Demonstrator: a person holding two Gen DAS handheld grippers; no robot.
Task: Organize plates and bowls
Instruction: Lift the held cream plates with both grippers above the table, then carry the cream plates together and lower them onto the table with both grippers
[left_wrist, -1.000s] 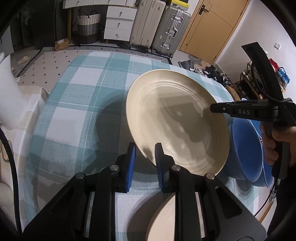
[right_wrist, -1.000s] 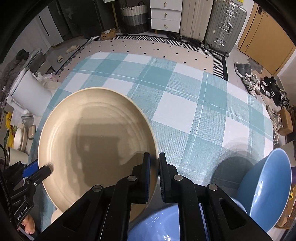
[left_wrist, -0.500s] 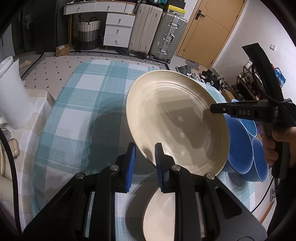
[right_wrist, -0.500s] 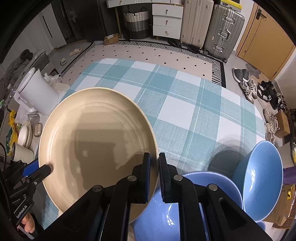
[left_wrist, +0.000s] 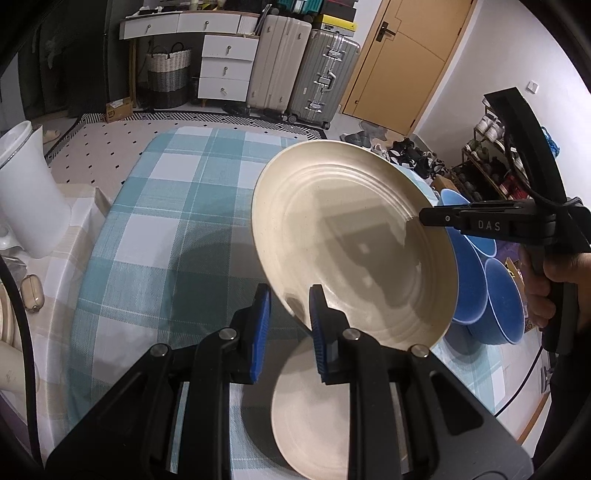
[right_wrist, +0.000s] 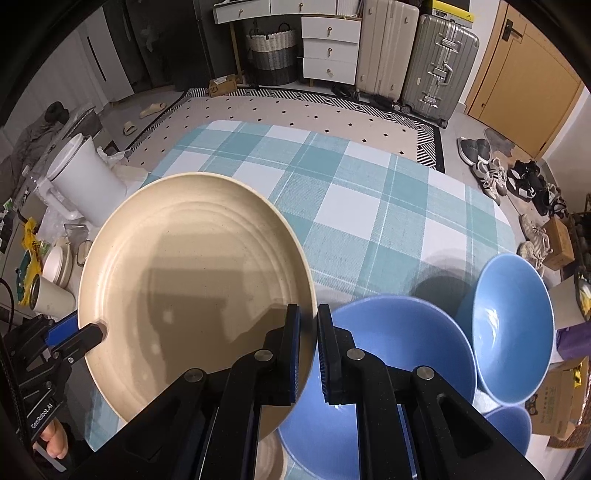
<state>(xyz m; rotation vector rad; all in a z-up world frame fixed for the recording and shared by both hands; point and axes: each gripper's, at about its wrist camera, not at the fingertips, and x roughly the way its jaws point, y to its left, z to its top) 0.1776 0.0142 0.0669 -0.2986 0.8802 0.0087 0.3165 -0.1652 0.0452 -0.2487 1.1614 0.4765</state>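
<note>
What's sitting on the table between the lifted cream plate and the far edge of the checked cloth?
Nothing: in the right wrist view the checked tablecloth beyond the lifted cream plate is bare.

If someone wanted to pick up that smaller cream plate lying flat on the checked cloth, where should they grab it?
By its rim. The small cream plate lies flat on the tablecloth, so only its thin raised edge offers a hold. Probably come in low from the near side, one jaw over and one under the lip; the big plate hangs above its far side.
</note>
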